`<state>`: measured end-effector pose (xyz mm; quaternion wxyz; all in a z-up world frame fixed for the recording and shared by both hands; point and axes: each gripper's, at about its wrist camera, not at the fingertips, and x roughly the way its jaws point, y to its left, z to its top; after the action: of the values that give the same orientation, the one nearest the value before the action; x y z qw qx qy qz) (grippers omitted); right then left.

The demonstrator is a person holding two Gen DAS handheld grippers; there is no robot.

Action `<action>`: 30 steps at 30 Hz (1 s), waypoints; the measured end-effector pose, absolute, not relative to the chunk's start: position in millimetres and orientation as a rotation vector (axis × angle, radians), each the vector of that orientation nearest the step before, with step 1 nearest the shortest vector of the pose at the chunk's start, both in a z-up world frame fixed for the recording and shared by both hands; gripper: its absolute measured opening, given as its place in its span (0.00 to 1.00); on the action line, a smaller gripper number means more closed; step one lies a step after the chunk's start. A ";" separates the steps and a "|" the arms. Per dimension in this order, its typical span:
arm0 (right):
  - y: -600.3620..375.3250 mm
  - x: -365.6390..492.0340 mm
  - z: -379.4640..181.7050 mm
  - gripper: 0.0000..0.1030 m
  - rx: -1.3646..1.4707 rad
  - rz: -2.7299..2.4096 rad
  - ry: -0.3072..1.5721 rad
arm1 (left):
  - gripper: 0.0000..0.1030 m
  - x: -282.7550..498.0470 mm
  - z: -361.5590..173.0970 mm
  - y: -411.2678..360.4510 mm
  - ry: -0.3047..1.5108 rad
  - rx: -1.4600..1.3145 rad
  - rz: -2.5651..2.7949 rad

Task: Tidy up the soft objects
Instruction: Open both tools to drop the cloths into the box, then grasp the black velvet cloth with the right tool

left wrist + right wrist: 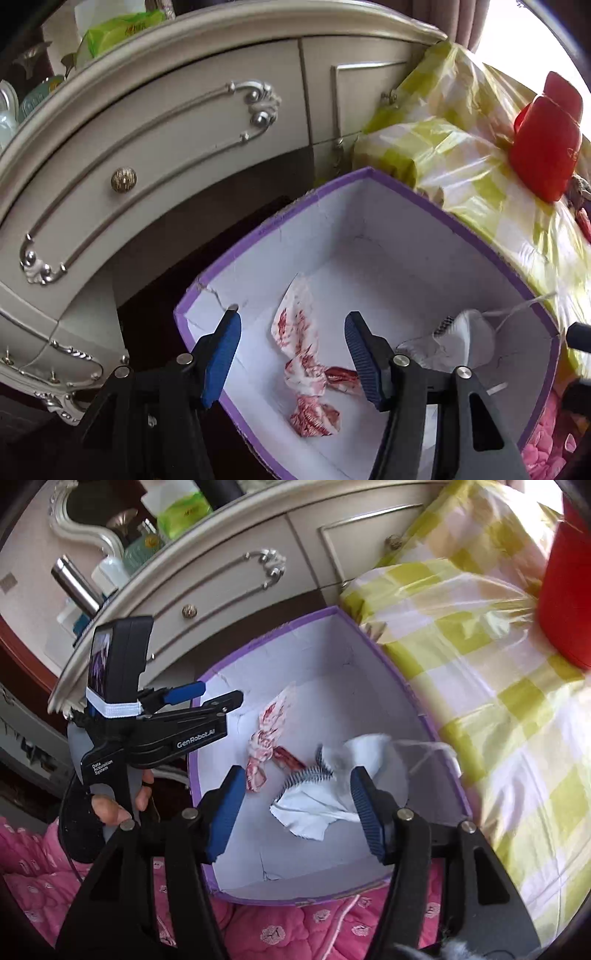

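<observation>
Both cloths lie in the box (373, 642): red scarf (310, 373) on its floor, white cloth (325, 805) blurred beside it. Left gripper (291, 354) and right gripper (299, 808) gape empty above them. Drop-off looks done; next, fetch another soft item

White words "GenRobot.AI" on the side of my left gripper (218, 698), small white words "Data Acquisition System" lower on its black handle, well left of my right jaws, tiny print on the green pack (183, 511) far ahead, too blurry to read
</observation>
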<state>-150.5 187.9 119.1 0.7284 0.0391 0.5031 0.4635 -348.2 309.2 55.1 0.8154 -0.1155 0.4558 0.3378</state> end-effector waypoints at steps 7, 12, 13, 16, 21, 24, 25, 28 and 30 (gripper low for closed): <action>10.5 -118.3 108.9 0.74 0.204 0.482 0.997 | 0.84 -297.9 96.8 231.9 0.725 -0.162 0.334; -115.7 -114.8 72.0 0.74 0.348 0.136 1.036 | 1.00 -228.7 100.5 141.8 0.627 -0.114 -0.004; -130.7 -113.7 64.9 0.74 0.347 0.095 1.037 | 1.00 -208.0 94.7 120.6 0.656 -0.084 -0.059; -164.3 -104.7 39.9 0.74 0.351 0.025 1.071 | 1.00 -148.1 75.8 55.6 0.758 -0.004 -0.182; -199.1 -84.7 17.5 0.74 0.443 0.010 1.038 | 1.00 -68.4 43.6 5.9 0.784 0.050 -0.198; -207.0 -57.5 24.1 0.74 0.462 0.000 0.998 | 1.00 -40.3 27.2 4.7 0.830 0.007 -0.175; -210.0 -47.3 26.4 0.74 0.470 0.004 0.980 | 1.00 -34.4 21.0 6.1 0.855 -0.010 -0.170; -208.6 -16.0 30.9 0.74 0.468 0.011 0.952 | 1.00 -24.6 8.8 15.7 0.927 -0.062 -0.140; -202.8 5.2 27.3 0.74 0.443 0.010 0.958 | 1.00 -25.5 8.0 22.7 0.919 -0.106 -0.142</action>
<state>5.2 -202.8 27.3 0.8639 0.2113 0.4571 0.0046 -25.5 22.7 8.0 0.8925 -0.0513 0.4430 -0.0683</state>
